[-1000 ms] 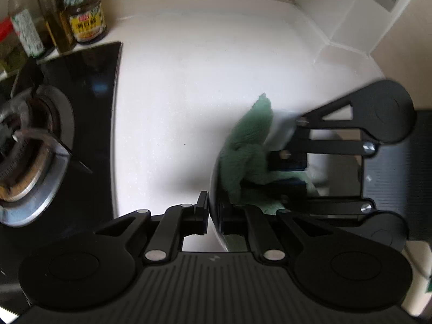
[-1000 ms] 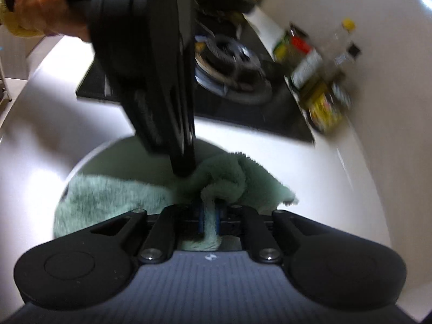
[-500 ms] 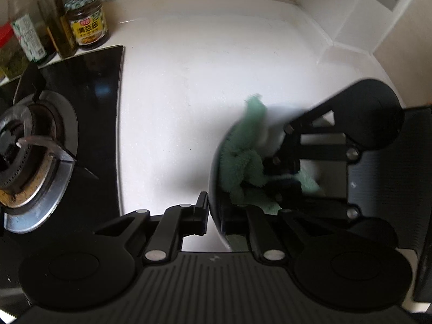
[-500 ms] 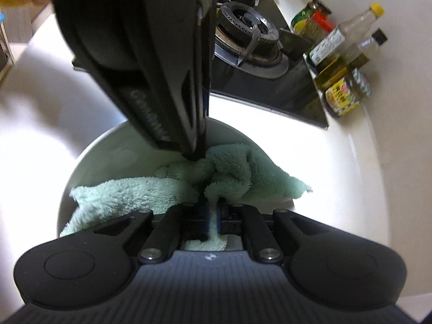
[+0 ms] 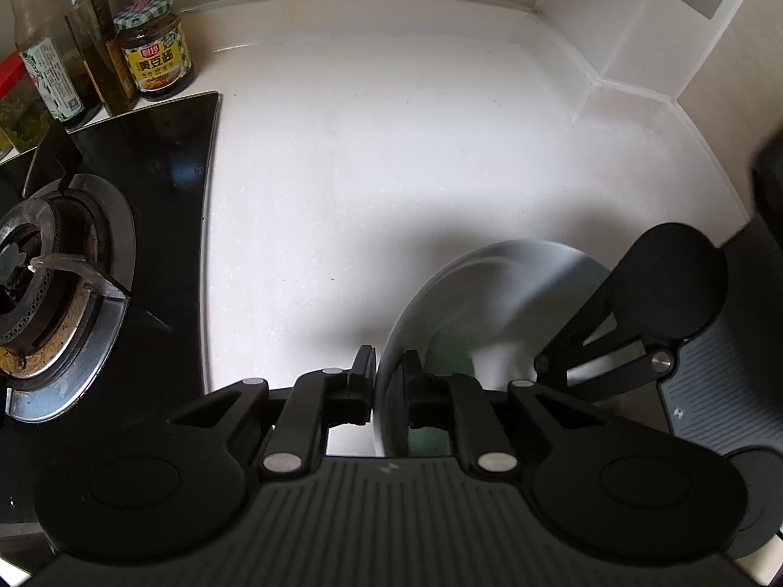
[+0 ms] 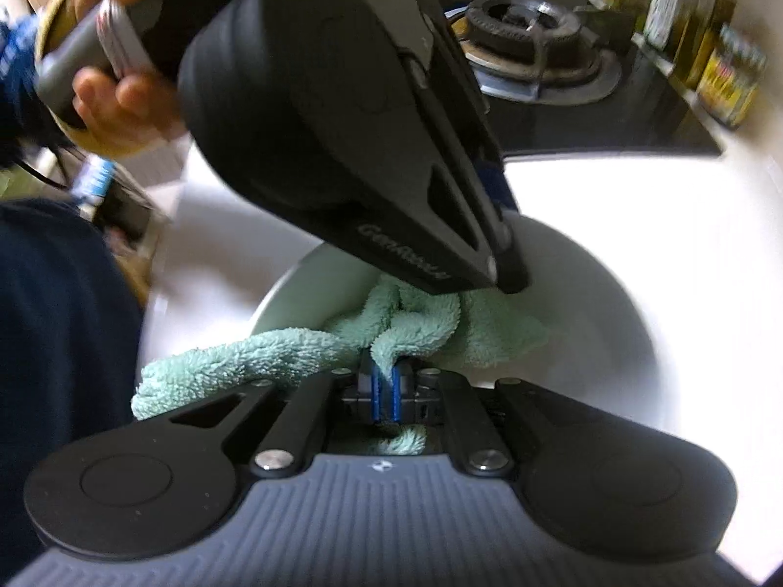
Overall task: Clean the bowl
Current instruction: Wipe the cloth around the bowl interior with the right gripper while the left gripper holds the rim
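Observation:
A white bowl [image 5: 494, 269] [image 6: 587, 318] stands on the white counter [image 5: 391, 171]. Its near rim runs between the fingers of my left gripper [image 5: 389, 372], whose jaws are opening, with a sliver of gap showing at the inner pad. A green towel [image 6: 416, 323] lies bunched inside the bowl and trails over its left edge. In the left wrist view only a blurred patch of the towel [image 5: 448, 352] shows. My right gripper [image 6: 386, 381] is shut on a fold of the towel between its blue pads, low in the bowl.
A black gas hob [image 5: 161, 186] with a steel burner [image 5: 44, 274] lies left of the bowl. Oil bottles [image 5: 98, 49] and a sauce jar [image 5: 156, 44] stand at the back wall. A person's hand [image 6: 122, 112] and dark sleeve [image 6: 58, 342] are at the counter's front.
The bowl has dropped from a steep tilt to lie flatter, showing more of its inside. The towel end that stuck up over the rim has been dragged down. My right gripper rolled and shifted rightwards.

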The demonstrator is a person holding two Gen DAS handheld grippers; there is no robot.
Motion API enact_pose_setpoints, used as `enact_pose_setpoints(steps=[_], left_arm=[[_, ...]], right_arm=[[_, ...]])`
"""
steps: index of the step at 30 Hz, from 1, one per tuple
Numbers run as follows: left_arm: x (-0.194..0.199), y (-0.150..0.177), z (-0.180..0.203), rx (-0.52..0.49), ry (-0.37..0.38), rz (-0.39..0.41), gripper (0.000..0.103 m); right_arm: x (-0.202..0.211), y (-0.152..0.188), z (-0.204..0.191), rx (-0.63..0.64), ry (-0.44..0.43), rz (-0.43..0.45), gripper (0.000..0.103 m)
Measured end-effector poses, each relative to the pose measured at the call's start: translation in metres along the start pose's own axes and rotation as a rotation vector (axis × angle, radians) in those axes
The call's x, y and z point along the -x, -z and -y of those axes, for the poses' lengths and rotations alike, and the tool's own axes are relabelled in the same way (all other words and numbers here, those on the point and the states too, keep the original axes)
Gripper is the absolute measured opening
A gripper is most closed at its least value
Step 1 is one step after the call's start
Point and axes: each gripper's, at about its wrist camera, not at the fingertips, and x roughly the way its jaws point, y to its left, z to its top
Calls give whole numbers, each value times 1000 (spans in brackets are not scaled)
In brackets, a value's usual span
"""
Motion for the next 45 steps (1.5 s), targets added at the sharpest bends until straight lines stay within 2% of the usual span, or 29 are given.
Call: enact_pose_setpoints(steps=[3, 8, 11, 14, 15, 17, 20, 23, 27, 30, 33, 36, 41, 43, 45], left_arm=[[0, 1, 1, 2, -1, 6, 16], [1, 4, 3, -8, -16, 16, 16], [2, 6, 7, -26, -43, 27, 14], [3, 10, 12, -45, -72, 47, 11], [3, 12, 14, -52, -78, 53, 11], [4, 16, 17, -61, -92, 70, 11], [5, 19, 18, -58, -92, 82, 10], [6, 20, 15, -51, -83, 88, 9], [6, 21, 14, -53, -87, 93, 9], [7, 22, 13, -55, -90, 97, 8], [6, 22, 12, -49, -86, 96, 8], [6, 21, 12, -54, -88, 96, 8], [7, 22, 11, -55, -89, 98, 8], [8, 22, 11, -54, -87, 98, 8], [8, 22, 12, -47, -88, 100, 10]], right_arm=[[9, 6, 7, -65, -112, 22, 6], [42, 20, 2, -133, -171, 112, 5], [74, 27, -4, -158, -155, 171, 4], [111, 28, -13, -205, 152, 201, 4], [113, 25, -13, -202, 196, 208, 4], [119, 19, -19, -173, 345, 243, 4], [105, 9, -19, -118, 436, 286, 4], [70, 2, -20, 61, 512, 217, 4], [30, -7, -26, 376, 585, 102, 4], [16, -3, -34, 594, 626, 29, 4], [6, 0, -43, 739, 642, -35, 4], [0, 8, -50, 812, 648, -85, 3], [-21, 29, -52, 941, 648, -229, 4], [-30, 32, -49, 938, 634, -270, 4], [-31, 28, -45, 877, 599, -296, 5]])
